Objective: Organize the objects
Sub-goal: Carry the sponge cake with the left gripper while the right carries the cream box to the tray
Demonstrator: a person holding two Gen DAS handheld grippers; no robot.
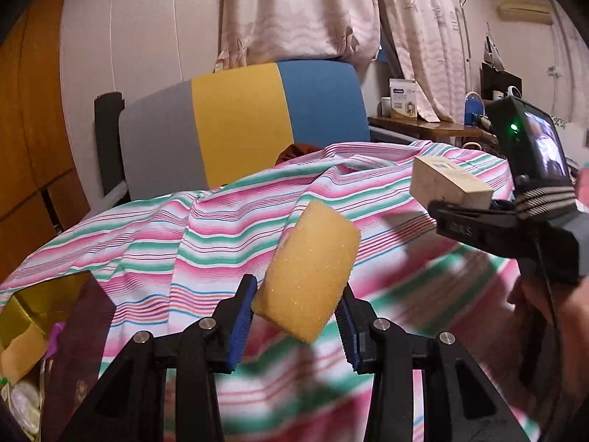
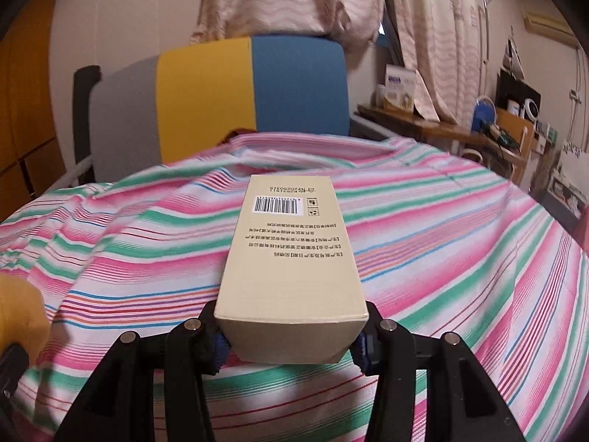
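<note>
My left gripper [image 1: 296,313] is shut on a yellow sponge [image 1: 309,269] and holds it tilted above the striped cloth [image 1: 184,243]. My right gripper [image 2: 289,346] is shut on a long beige carton [image 2: 291,261] with a barcode on top, held level above the cloth. In the left wrist view the right gripper [image 1: 460,217] and the carton [image 1: 449,184] show at the right. The sponge's edge shows at the left of the right wrist view [image 2: 18,313].
A gold-lined open box [image 1: 40,316] with small items stands at the lower left. A grey, yellow and blue chair back [image 1: 243,121] stands behind the table. A cluttered wooden shelf [image 2: 423,121] is at the far right.
</note>
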